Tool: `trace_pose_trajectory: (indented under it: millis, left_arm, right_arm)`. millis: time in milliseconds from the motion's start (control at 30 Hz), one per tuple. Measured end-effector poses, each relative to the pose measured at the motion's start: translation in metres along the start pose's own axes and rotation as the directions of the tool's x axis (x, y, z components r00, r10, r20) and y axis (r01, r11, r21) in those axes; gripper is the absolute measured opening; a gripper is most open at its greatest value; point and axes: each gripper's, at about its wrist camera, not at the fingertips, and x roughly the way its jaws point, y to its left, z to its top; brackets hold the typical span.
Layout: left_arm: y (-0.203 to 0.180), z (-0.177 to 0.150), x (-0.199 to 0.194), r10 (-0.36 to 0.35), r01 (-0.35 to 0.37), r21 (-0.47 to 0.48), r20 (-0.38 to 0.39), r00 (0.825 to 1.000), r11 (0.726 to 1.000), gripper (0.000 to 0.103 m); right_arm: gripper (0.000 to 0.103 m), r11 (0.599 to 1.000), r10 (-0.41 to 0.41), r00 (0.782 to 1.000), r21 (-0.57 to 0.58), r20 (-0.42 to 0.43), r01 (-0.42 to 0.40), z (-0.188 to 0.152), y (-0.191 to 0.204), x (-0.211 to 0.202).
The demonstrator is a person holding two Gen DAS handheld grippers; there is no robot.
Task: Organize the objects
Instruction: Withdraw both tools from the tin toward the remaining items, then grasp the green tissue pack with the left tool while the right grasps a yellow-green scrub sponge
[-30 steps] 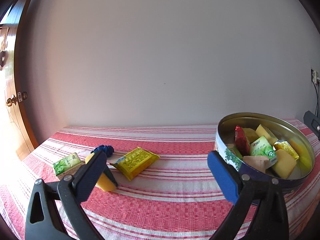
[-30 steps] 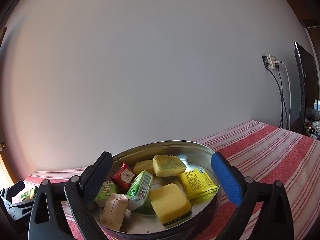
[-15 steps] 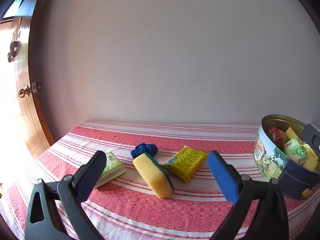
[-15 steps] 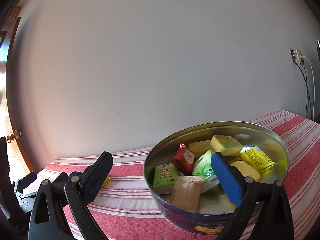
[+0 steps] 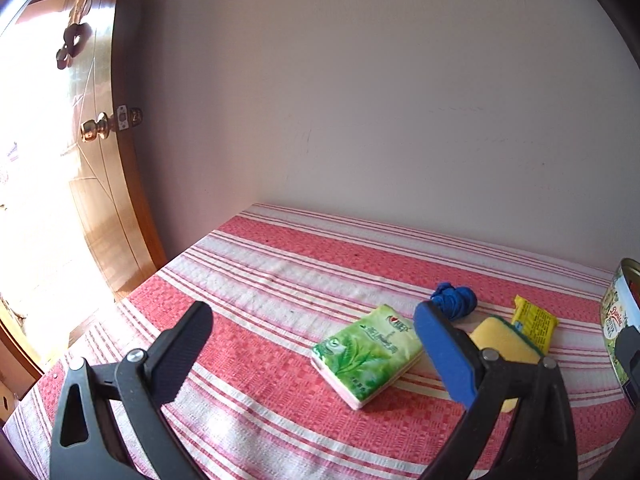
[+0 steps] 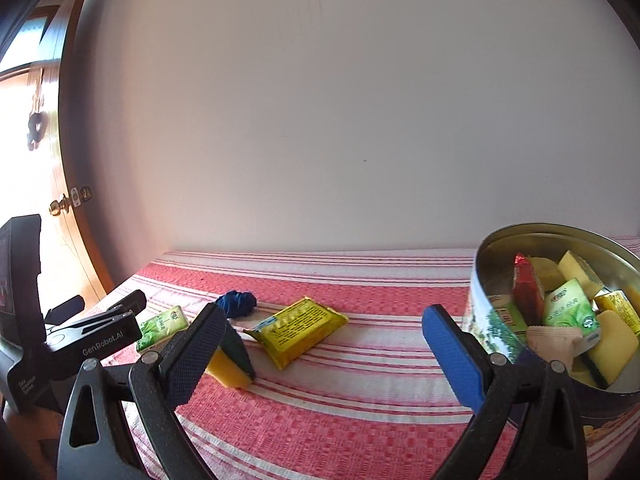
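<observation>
A plain pale wall (image 6: 340, 120) was seen behind a table (image 5: 280, 280) covered in a red-and-white striped cloth, with a wooden door (image 5: 92, 184) at the left edge. A round metal tin (image 6: 492, 328) was stood at the right end of the table, already well filled: a red packet (image 6: 528, 288), green packs, yellow sponges, a yellow packet and a beige sachet could be made out inside, heaped against one another.

The task was judged to be mostly done, since four things were left on the cloth, well apart from the tin. A green tissue pack (image 5: 368, 354) lay flat nearest the left gripper (image 5: 312, 352); a yellow sponge (image 5: 504, 344) with a dark green face was just beside it, a yellow packet (image 6: 298, 330) beyond, and a small blue bundle (image 5: 456, 300) behind them.

Both sets of jaws were held wide open and nothing was gripped; the right gripper (image 6: 320, 352) was poised above the cloth between the loose things and the tin.
</observation>
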Motion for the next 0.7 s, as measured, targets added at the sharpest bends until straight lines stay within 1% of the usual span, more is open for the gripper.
trace_pose_trajectory:
  millis: [100,200,233,267,333,367,400,467,533,567,633,700]
  left_arm:
    - [0.017,0.003,0.013,0.012,-0.012,-0.004,-0.027,1.0,1.0,0.102]
    - [0.028,0.003,0.016,0.019,-0.021,-0.029,-0.05,0.999,0.999,0.102]
    - [0.03,0.004,0.017,0.023,-0.024,-0.034,-0.053,0.998,0.999,0.102]
    - [0.032,0.004,0.018,0.027,-0.029,-0.034,-0.055,0.998,0.999,0.102]
    - [0.034,0.005,0.019,0.026,-0.028,-0.034,-0.061,0.998,0.999,0.102]
    - [0.034,0.005,0.019,0.014,-0.016,-0.035,-0.065,0.998,0.999,0.102]
    - [0.031,0.005,0.018,-0.007,0.004,-0.033,-0.071,0.997,0.999,0.102]
    - [0.029,0.006,0.018,-0.049,0.047,-0.027,-0.081,0.996,0.999,0.102]
    - [0.023,0.006,0.017,-0.075,0.074,-0.011,-0.08,0.994,0.997,0.102]
    - [0.019,0.005,0.016,-0.087,0.088,0.011,-0.083,0.993,0.996,0.102]
    - [0.007,0.003,0.016,-0.108,0.116,0.072,-0.099,0.989,0.991,0.102]
    - [-0.004,-0.001,0.02,-0.134,0.151,0.129,-0.126,0.983,0.98,0.102]
  right_arm:
    - [0.098,0.999,0.028,0.998,-0.029,-0.051,-0.03,0.003,0.015,0.019]
    - [0.092,0.996,0.057,0.989,-0.062,-0.137,-0.066,0.001,0.031,0.041]
    - [0.086,0.995,0.062,0.984,-0.073,-0.168,-0.075,0.001,0.036,0.049]
    - [0.082,0.993,0.065,0.978,-0.08,-0.199,-0.083,0.001,0.039,0.058]
    - [0.073,0.992,0.049,0.964,-0.102,-0.262,-0.078,-0.001,0.046,0.074]
    - [0.071,0.99,0.057,0.955,-0.109,-0.291,-0.092,-0.005,0.054,0.076]
    - [0.066,0.988,0.058,0.945,-0.114,-0.321,-0.099,-0.006,0.056,0.084]
    - [0.059,0.986,0.041,0.923,-0.132,-0.381,-0.098,-0.011,0.062,0.094]
    - [0.04,0.986,0.052,0.9,-0.123,-0.432,-0.116,-0.014,0.063,0.104]
    - [0.04,0.987,0.056,0.901,-0.111,-0.43,-0.115,-0.014,0.061,0.104]
    - [0.037,0.989,0.093,0.909,-0.072,-0.407,-0.133,-0.012,0.053,0.098]
    - [0.037,0.99,0.119,0.923,-0.029,-0.365,-0.139,-0.01,0.042,0.087]
